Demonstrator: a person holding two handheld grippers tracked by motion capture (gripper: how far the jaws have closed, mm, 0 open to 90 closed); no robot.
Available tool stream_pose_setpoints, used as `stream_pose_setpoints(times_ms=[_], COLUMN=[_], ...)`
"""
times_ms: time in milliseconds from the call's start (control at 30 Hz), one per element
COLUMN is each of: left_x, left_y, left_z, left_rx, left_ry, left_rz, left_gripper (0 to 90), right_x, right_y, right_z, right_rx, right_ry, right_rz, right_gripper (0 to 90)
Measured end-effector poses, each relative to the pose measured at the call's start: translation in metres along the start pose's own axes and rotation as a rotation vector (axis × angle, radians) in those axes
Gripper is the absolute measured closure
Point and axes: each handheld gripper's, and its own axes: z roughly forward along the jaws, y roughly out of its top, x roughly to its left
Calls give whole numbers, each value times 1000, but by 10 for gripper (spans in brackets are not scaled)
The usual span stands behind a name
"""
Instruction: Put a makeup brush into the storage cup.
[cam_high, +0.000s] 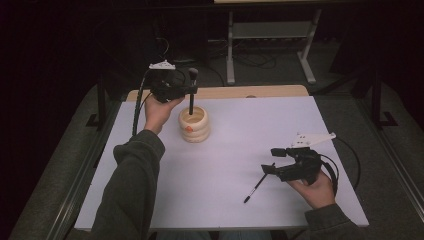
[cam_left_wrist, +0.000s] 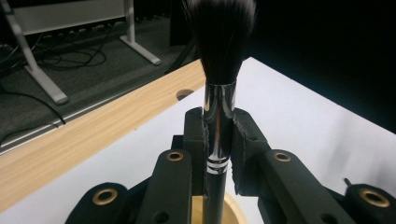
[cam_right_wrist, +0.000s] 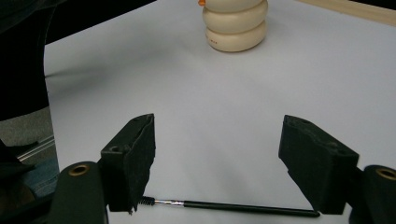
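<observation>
While clamped upright: bristly brush (cam_left_wrist: 219, 93) over ribbed cream holder (cam_high: 194, 125), L gripper (cam_high: 186, 89).

No legible text or labels

Your left hand (cam_high: 159, 111) is raised at the far left, forearm reaching forward from the bottom edge. Left gripper (cam_high: 190, 89) points right; its jaws are clamped tight, something pinched upright between them. Your right hand (cam_high: 315, 189) sits low at the near right. Right gripper (cam_high: 272, 161) points left, jaws spread wide just above the surface.
</observation>
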Motion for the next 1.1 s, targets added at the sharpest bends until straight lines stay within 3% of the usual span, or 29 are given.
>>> stream_pose_setpoints(times_ms=[333,1100], left_x=[5,11], left_y=[-11,-29], left_z=[7,16], left_rx=[16,50], left_ry=[11,15], left_rz=[-33,-54], left_gripper=[781,780], right_x=[-1,0], right_y=[0,-1], right_z=[-1,-1], right_rx=[-4,0], right_ry=[-3,-2], right_rz=[1,-3], right_gripper=[261,261])
